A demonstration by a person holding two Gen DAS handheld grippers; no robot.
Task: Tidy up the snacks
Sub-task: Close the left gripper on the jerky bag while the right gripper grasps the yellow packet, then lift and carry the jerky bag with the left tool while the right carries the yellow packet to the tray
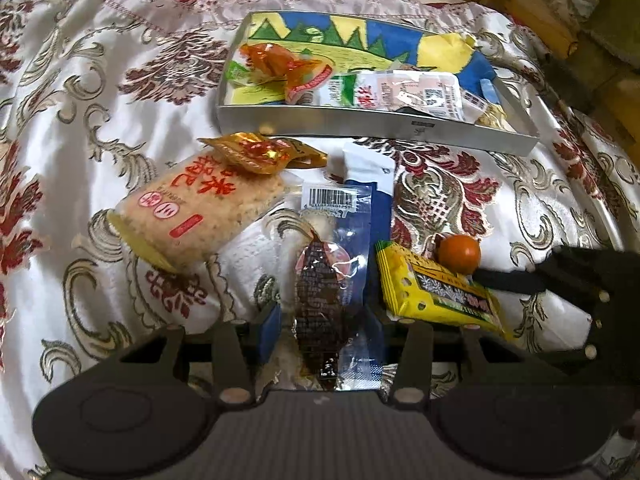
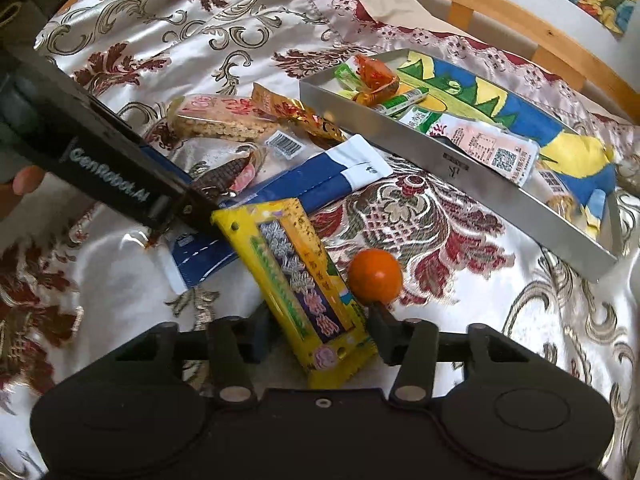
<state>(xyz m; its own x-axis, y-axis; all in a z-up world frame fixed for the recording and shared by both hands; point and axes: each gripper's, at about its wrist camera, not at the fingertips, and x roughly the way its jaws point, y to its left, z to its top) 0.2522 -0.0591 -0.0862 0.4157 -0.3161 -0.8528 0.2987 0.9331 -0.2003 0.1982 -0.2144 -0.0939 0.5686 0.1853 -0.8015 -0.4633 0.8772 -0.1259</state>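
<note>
Left wrist view: my left gripper (image 1: 326, 332) has its jaws narrowed onto a clear packet (image 1: 326, 280) with a dark snack inside, and the blue pads look to press its sides, so I judge it gripped for lifting. Straight ahead lies the tray (image 1: 376, 128), already holding several snacks, which is presumably where this one goes. Ahead-left lies a rice bar (image 1: 188, 216); to the right, a yellow packet (image 1: 440, 292) and an orange ball (image 1: 459, 254). The packet's lower end is hidden behind my gripper body.

Right wrist view: my right gripper (image 2: 320, 334) is closed about the yellow packet's (image 2: 300, 276) near end; the ball (image 2: 375, 276) sits just beyond the right finger. Whether both pads truly bite, I cannot tell. The left gripper's body (image 2: 100, 168) crosses on the left, covering part of the blue wrapper (image 2: 312, 184). The tray (image 2: 448, 160) is ahead-right, its far corner cut off.
</note>
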